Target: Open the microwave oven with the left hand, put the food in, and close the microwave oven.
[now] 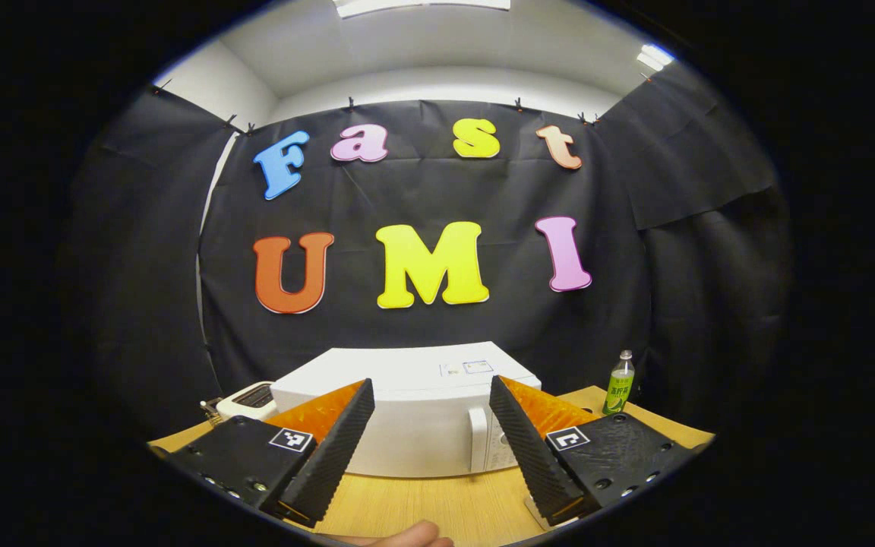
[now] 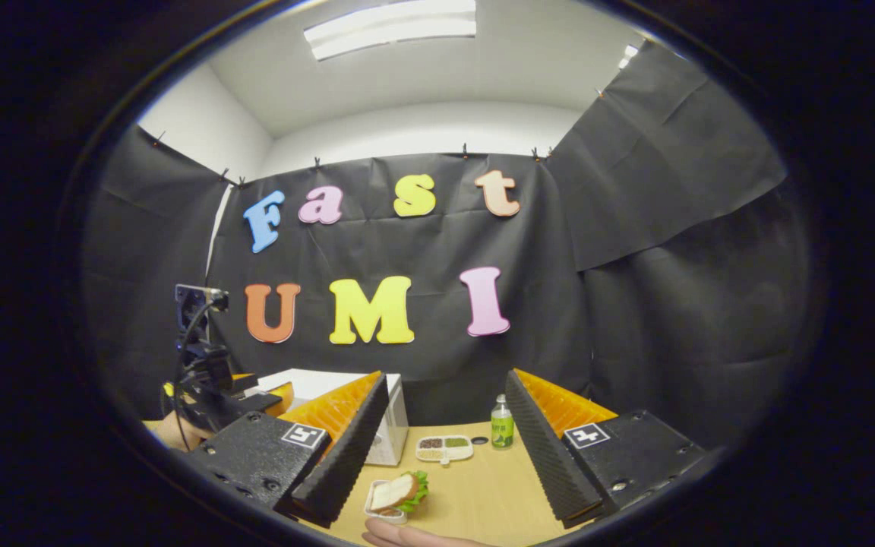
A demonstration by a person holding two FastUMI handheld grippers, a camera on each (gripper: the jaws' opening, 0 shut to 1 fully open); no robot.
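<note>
both grippers' jaws gape empty; microwave (image 1: 415, 414) shut, door facing left gripper (image 1: 431, 448), long axis sideways

microwave (image 1: 415, 425): front sides hidden by fingers | toaster (image 1: 249, 400): mostly hidden | tray (image 2: 444, 448): contents perhaps grains, too small

Microwave oven (image 1: 415, 425): white body; you see it with its door shut.
Table (image 1: 437, 505): pale wood grain.
Bottle (image 1: 620, 384): green, white cap.
Sandwich (image 2: 401, 490): tan bread, green leaf.
Compartment tray (image 2: 445, 448): white, with dark, green and beige fillings.
</note>
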